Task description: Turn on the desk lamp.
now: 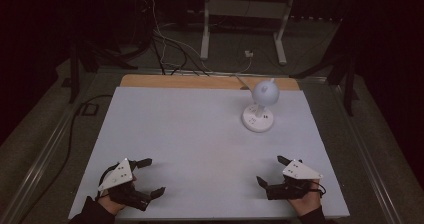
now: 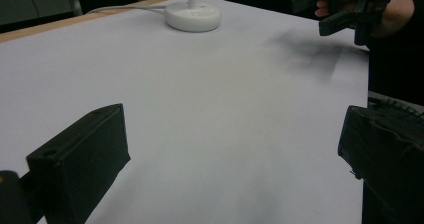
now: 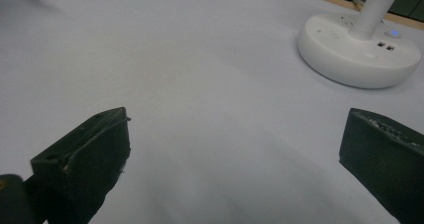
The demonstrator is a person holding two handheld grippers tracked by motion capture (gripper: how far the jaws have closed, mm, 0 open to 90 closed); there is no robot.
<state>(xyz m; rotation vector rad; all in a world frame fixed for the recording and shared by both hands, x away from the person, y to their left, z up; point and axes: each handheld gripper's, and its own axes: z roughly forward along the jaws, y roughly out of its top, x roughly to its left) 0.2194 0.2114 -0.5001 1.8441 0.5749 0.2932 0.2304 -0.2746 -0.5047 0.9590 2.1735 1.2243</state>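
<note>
We see a white table (image 1: 200, 134) in a dark room, a lamp (image 1: 260, 106) far right; left gripper (image 1: 151, 176) and right gripper (image 1: 271, 169) gape wide, empty.

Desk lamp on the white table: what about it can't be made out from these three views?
- Desk lamp head: in the left gripper view and the right gripper view the top edge cuts the stem, so the head is out of frame.
- Markings on the lamp base: too small in the high view, blurred in the right gripper view.
- Lamp cable: runs past the table's far edge into darkness; its end is untraceable.
</note>
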